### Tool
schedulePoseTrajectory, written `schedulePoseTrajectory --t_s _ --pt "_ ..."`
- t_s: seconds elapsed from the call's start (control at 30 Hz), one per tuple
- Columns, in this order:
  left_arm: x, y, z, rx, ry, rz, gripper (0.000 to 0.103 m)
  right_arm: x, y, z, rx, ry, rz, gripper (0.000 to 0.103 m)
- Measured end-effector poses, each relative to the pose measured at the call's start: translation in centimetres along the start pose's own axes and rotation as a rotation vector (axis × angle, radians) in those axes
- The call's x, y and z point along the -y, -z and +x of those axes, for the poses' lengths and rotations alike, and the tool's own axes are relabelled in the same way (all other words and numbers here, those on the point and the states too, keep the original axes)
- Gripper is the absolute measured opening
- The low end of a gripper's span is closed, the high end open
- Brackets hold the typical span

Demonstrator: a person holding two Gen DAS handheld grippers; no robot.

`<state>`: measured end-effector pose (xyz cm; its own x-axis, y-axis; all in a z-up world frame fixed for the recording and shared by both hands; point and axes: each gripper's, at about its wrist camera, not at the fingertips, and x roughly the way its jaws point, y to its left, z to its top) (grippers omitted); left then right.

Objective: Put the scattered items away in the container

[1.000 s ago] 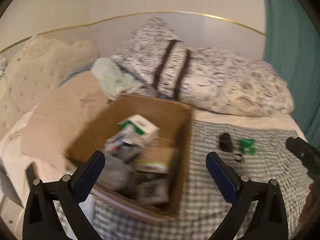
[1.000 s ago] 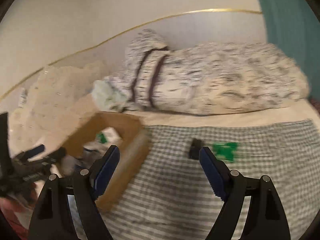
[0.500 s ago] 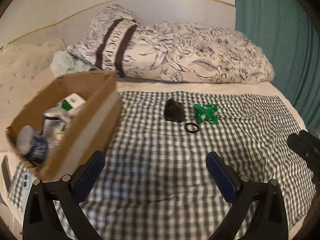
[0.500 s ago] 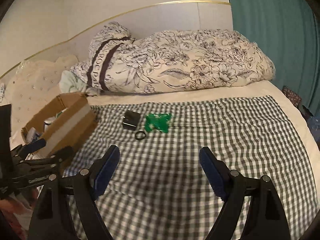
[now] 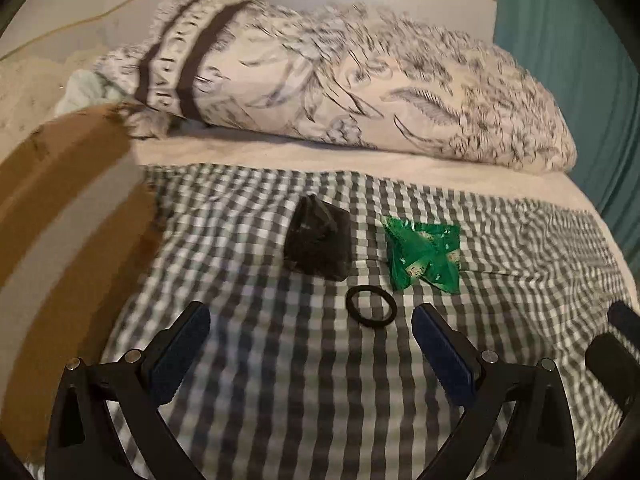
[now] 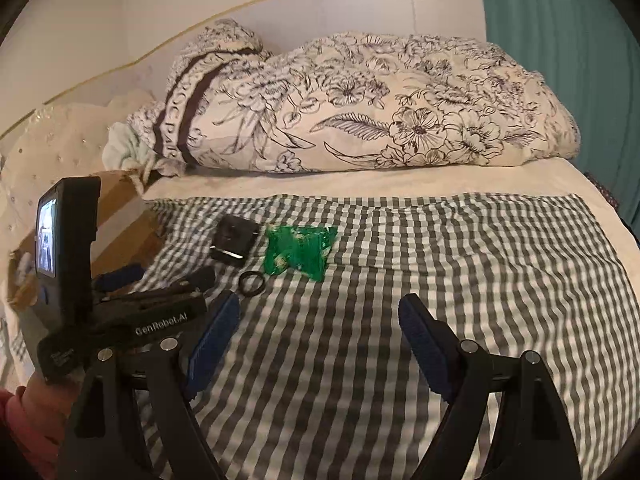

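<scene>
Checked bedspread (image 5: 320, 380), blurred cardboard box (image 5: 60, 208) cut off, both tongs (image 5: 310, 354) (image 6: 318, 344) spread, empty.

left gripper (image 5: 310, 354) open, right gripper (image 6: 316, 340) open, both empty

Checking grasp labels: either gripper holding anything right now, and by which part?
Nothing held. Left gripper and right gripper are both open with only checked cloth between the fingers; the black ring lies untouched.

The left gripper (image 6: 160, 276) has "GenRobot.AI" written on its black side. The flowery pillow (image 6: 360, 104) has big dark letters, "PAR".
</scene>
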<state>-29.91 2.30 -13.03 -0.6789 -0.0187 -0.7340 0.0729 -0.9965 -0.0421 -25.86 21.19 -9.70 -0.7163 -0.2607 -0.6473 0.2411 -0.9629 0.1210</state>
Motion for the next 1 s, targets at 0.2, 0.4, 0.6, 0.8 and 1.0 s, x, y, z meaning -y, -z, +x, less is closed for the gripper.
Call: schedulePoseTrajectory --t_s 0.2,0.4,0.6,0.8,1.0 --pt "2.0 0.1 4.1 -0.016 0.028 0.069 0.103 1.4 -0.7 3.8 -0.007 -0.009 0.055 0.082" --pt "0.9 0.2 6.3 -0.061 0.071 0.018 0.007 2.5 0.0 6.4 -0.044 -0.012 0.062 0.082" --pt "-1.5 0.8 4.4 -0.041 0.070 -0.011 0.003 2.3 -0.5 9.0 -0.051 -0.031 0.063 0.082" --pt "-4.1 0.6 3.8 -0.044 0.022 -0.061 0.003 -0.7 -2.1 14.0 -0.093 -0.047 0.031 0.082" --pt "-5.3 0.8 4.1 -0.059 0.025 -0.080 0.003 -3.3 -2.9 19.0 -0.198 0.011 -0.011 0.087"
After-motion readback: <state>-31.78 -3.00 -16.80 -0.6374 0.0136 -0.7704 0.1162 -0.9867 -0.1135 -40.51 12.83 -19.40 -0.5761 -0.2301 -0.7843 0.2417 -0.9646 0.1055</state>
